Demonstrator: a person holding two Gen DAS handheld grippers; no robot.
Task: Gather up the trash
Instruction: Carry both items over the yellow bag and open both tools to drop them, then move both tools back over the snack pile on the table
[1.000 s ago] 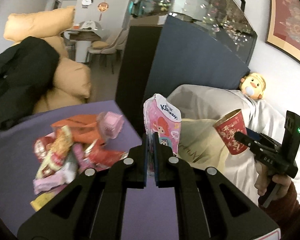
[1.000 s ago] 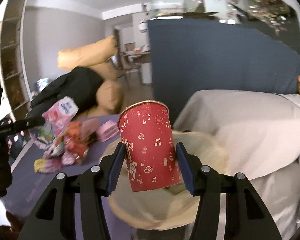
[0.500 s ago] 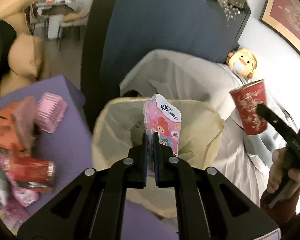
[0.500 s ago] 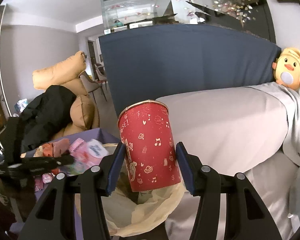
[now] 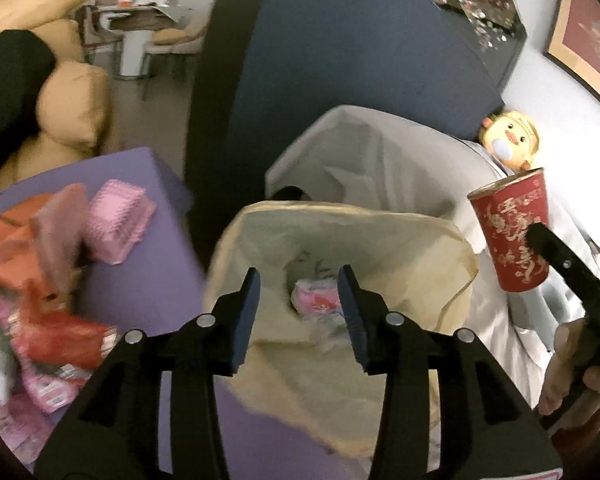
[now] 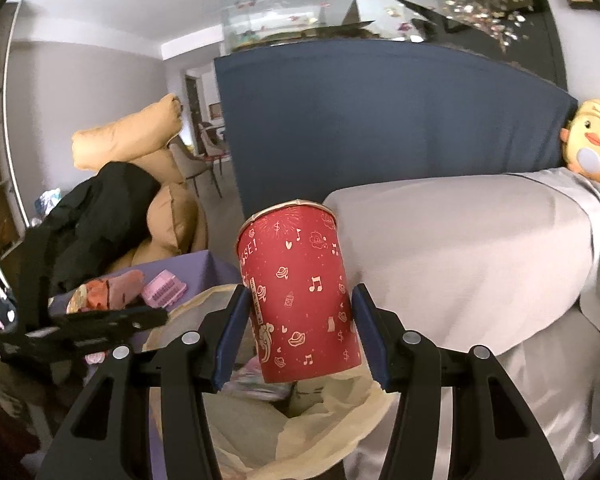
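My left gripper (image 5: 299, 280) hangs over the mouth of a yellowish trash bag (image 5: 452, 248), its jaws opening with nothing between them. A pink tissue pack (image 5: 316, 300) lies inside the bag below the fingers. My right gripper (image 6: 300, 300) is shut on an upright red paper cup (image 6: 300, 300) above the bag's (image 6: 324, 420) right rim. The same cup (image 5: 510, 236) shows at the right of the left wrist view. A heap of snack wrappers (image 5: 40, 300) lies on the purple surface (image 5: 140, 272) to the left. The left gripper's body (image 6: 100, 324) shows at the left of the right wrist view.
A pink tray-like box (image 5: 116, 220) sits beside the wrappers. A grey sheet covers the sofa (image 6: 460, 272) behind the bag, with a yellow duck plush (image 6: 592, 144) on it. A dark blue panel (image 5: 340, 80) stands behind. Tan cushions (image 6: 160, 208) and a black garment (image 6: 100, 208) lie far left.
The left gripper swung right from the wrapper heap to over the bag, then opened; the tissue pack dropped out of its jaws into the bag. The right gripper carried the cup nearer the bag.
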